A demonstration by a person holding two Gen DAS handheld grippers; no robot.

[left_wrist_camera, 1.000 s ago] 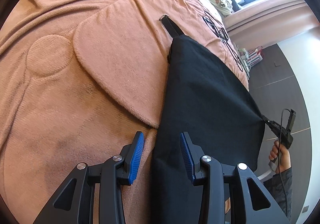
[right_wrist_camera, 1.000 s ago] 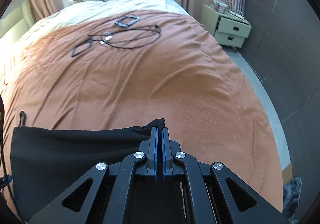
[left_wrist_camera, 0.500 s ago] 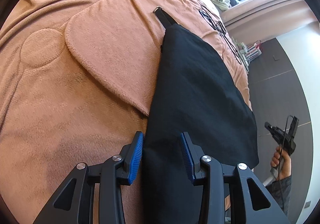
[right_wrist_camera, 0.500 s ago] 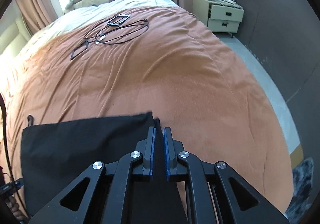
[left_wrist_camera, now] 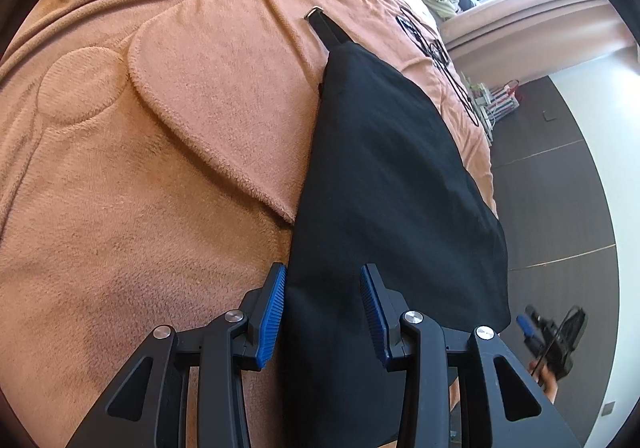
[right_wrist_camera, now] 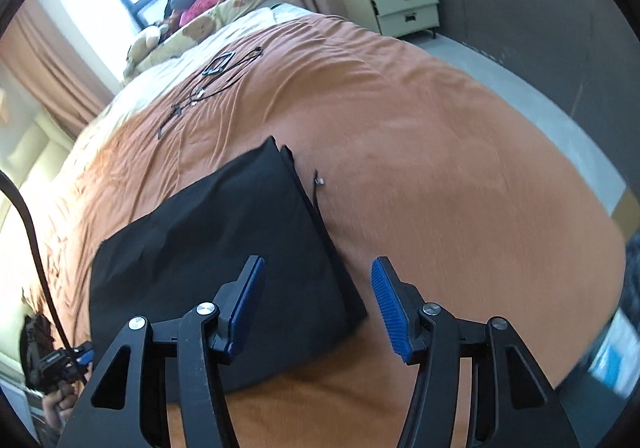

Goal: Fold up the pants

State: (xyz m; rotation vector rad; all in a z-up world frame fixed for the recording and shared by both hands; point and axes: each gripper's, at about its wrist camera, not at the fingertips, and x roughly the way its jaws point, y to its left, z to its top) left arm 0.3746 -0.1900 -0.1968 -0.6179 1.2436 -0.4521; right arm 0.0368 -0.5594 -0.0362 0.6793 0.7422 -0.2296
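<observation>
My right claw [right_wrist_camera: 318,306] was opening, free of the pants [right_wrist_camera: 224,256], letting the fold settle; my left claw [left_wrist_camera: 323,310] stood apart, empty, astride their edge.

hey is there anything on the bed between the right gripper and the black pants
Nothing visible. The right gripper, its jaws opening and empty, hangs over the near corner of the pants. Below them lie only black cloth and bare orange blanket.

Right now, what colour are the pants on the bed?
Plain black pants, clearest in the right wrist view.
</observation>
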